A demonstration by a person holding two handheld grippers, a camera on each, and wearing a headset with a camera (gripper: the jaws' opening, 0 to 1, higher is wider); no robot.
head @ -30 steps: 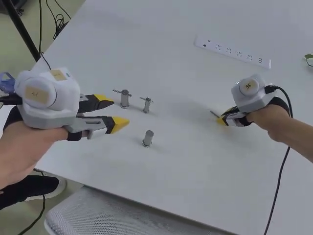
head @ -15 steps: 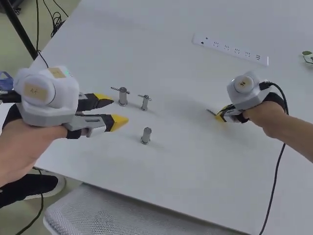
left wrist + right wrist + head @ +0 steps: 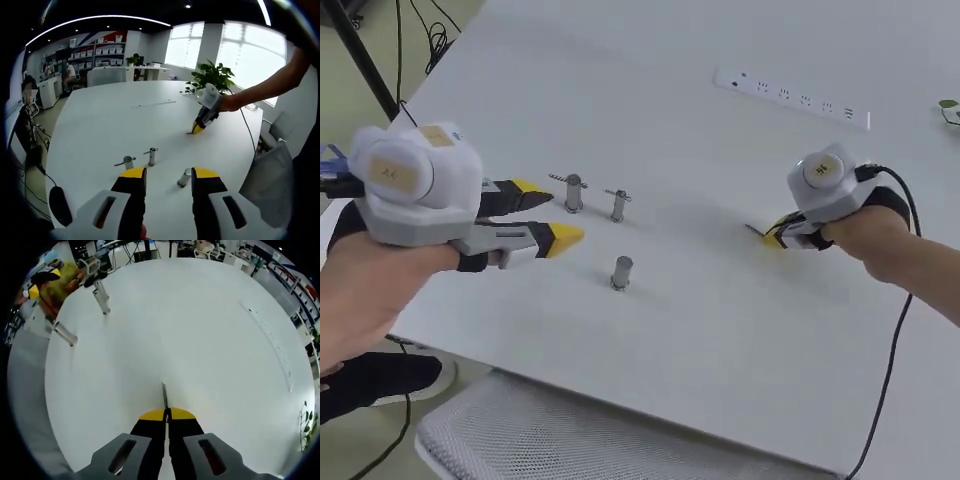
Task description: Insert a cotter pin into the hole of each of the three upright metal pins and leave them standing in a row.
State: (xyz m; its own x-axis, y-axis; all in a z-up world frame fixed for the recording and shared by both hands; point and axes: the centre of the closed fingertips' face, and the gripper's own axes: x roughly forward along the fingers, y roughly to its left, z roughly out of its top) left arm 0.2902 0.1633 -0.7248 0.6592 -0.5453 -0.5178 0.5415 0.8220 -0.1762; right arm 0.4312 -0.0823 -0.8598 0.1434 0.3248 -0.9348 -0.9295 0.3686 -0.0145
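Tongs check: right tongs are clenched on a cotter pin. In the right gripper view the jaws meet with no gap and the thin shank sticks straight out past the yellow tips, low over the surface; I can't tell if the tip touches it. Left tongs are released, jaws apart with nothing between them, hovering just left of the pin group. My read on the step: two of three are done and you're carrying the last cotter in. Rear-left pin and rear-right pin each show a cotter through the head. Front pin stands upright and bare. That front pin is well apart from your right tongs, across open surface to their left. It's near your left tongs, and in the left gripper view it sits just ahead of the right-hand jaw tip. Next move probably calls for bringing the cotter across level, at head height, lined up with the cross hole. I can't make out the hole's direction from here, so check it first. You'll likely want the left tongs closed around the front pin's body to steady it, since a side push could tip it. It also sits nearer you than the other two, so it looks to need a nudge into line afterwards. Power strip at the far edge is out of the way.
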